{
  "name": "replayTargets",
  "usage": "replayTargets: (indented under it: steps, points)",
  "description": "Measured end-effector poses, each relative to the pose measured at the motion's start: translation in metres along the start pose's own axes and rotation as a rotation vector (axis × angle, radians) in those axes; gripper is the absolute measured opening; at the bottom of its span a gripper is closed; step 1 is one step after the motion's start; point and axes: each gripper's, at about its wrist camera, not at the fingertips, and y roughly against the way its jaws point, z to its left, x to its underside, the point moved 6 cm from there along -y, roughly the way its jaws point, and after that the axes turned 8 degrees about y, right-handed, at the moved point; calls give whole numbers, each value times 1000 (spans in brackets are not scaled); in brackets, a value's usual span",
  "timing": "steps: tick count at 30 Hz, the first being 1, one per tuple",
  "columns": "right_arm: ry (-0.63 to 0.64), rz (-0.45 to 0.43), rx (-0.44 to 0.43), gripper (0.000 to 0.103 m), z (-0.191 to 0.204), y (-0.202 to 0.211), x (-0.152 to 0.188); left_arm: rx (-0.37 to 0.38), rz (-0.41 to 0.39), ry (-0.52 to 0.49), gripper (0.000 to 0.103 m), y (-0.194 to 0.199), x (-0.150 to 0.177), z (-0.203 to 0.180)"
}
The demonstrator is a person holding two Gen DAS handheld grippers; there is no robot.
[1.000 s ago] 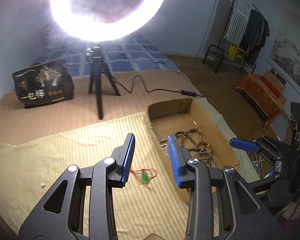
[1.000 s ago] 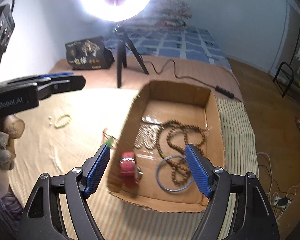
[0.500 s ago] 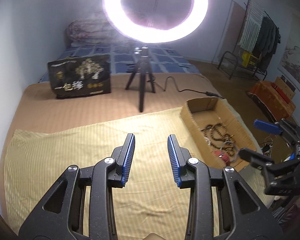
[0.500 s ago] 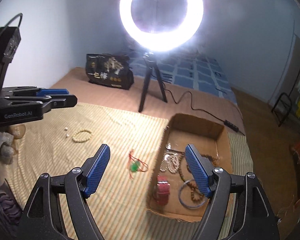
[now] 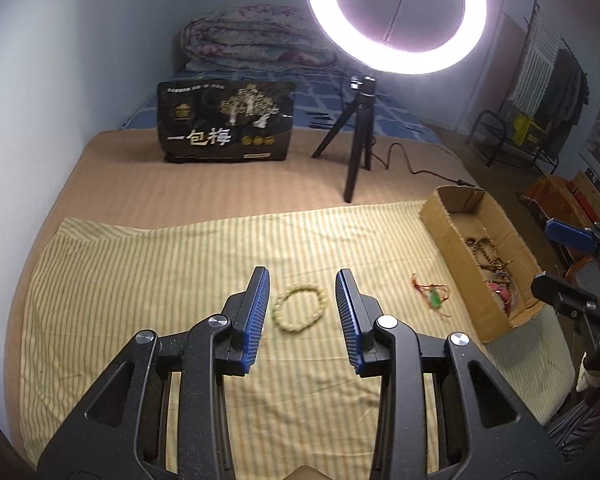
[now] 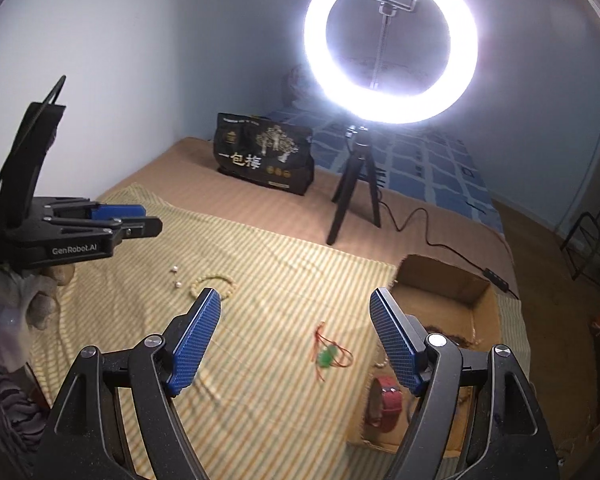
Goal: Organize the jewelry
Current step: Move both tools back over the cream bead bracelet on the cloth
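A pale bead bracelet [image 5: 299, 308] lies on the yellow striped cloth [image 5: 140, 280], seen between the fingers of my left gripper [image 5: 302, 286], which hovers open above it with nothing in its grip. To its right lies a red cord with a green pendant [image 5: 432, 296]. The cardboard box [image 5: 452, 236] at the right holds brown bead strings and a red watch [image 6: 386, 400]. My right gripper [image 6: 296, 308] stands wide open and empty above the pendant [image 6: 328, 356], with the bracelet [image 6: 212, 286] beyond its left finger. The left gripper [image 6: 140, 222] shows at the left of the right wrist view.
A ring light on a black tripod [image 5: 358, 148] stands behind the cloth, its cable running right. A black printed bag [image 5: 226, 122] sits at the back. Two small white beads [image 6: 175, 276] lie near the bracelet. A gloved hand [image 6: 36, 300] holds the left gripper.
My left gripper swung left, away from the box, and now hovers over the pale bracelet. My right gripper rose and drew back from the box toward the cloth. Both stayed open.
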Motion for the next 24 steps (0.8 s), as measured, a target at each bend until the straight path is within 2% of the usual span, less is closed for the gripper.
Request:
replayTargets:
  steps: [14, 19, 24]
  points:
    - [22, 18, -40, 77, 18, -25, -6, -18, 17, 44, 34, -8, 2, 37]
    - [-24, 36, -89, 77, 13, -39, -5, -31, 23, 73, 34, -14, 1, 54]
    - [-100, 63, -153, 77, 10, -57, -5, -31, 64, 97, 34, -30, 8, 67]
